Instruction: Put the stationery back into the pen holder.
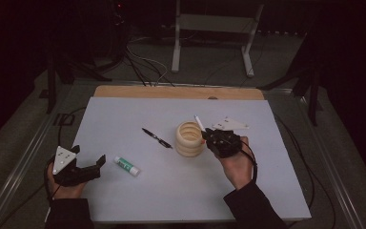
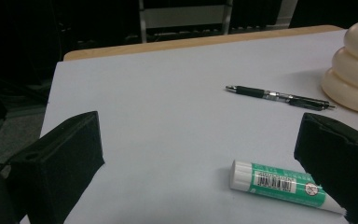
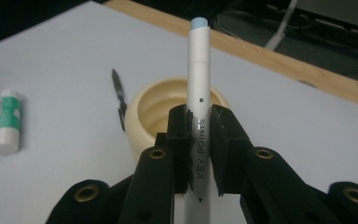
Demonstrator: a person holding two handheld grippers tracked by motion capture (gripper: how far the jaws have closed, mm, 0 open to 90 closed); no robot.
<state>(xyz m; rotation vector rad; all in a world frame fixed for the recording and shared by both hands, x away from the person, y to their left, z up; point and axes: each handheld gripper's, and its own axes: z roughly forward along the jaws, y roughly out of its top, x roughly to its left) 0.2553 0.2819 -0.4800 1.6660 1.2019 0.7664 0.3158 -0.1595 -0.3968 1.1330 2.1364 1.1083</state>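
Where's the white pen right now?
High view: the white pen is clamped in the right tongs, right of centre, beside the cream ringed holder.

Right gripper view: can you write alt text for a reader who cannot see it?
The right gripper grips a white pen upright between its black jaws, just in front of a cream ribbed holder. Beyond lie a black pen and, at left, a green-and-white glue stick on the pale table.

Black pen [image 1: 156, 138] lies between glue stick [image 1: 126, 165] and holder [image 1: 189, 139].
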